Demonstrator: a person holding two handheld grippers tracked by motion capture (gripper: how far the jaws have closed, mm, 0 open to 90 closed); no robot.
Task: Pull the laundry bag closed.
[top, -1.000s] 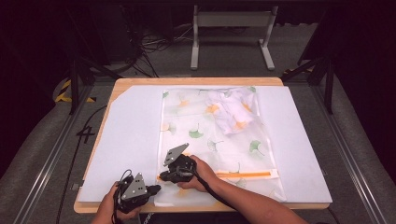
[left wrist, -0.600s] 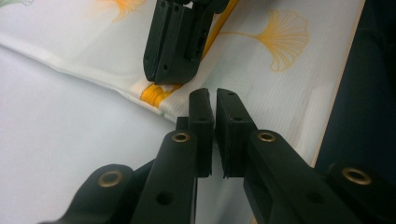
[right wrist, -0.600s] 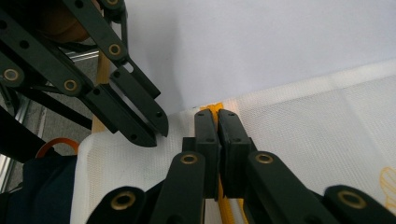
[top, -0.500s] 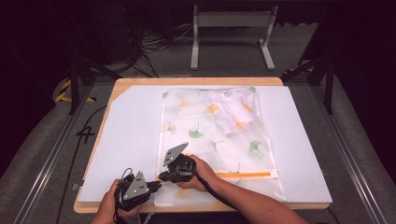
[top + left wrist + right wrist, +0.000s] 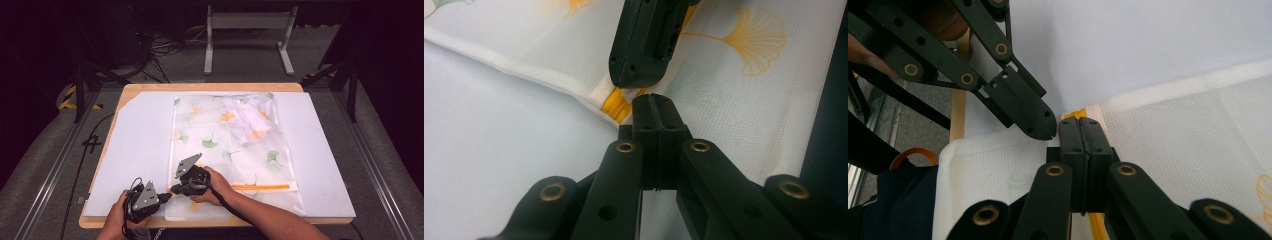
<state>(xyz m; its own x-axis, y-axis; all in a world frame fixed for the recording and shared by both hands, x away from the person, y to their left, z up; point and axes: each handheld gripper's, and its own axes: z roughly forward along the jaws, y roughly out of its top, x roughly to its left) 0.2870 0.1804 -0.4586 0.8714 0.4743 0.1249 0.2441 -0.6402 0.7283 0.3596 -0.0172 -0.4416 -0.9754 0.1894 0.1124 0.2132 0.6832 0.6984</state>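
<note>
the zipper's (image 5: 620,106) end lies hidden beneath both tool tips, so any pinch on it stays unclear.

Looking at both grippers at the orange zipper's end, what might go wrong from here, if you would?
1. The left gripper and right gripper meet tip to tip at the zipper end, so they may collide or lose their pinch.
2. The mesh bag lies loose on the white sheet; a pull could drag it.
3. Thin mesh may snag.

The white sheet on the surface (image 5: 140,150) is bright, lit from above; the room around it is very dark; up close, the black tongs look sharp, while the orange leaf pattern looks a little soft; shadows are faint.
</note>
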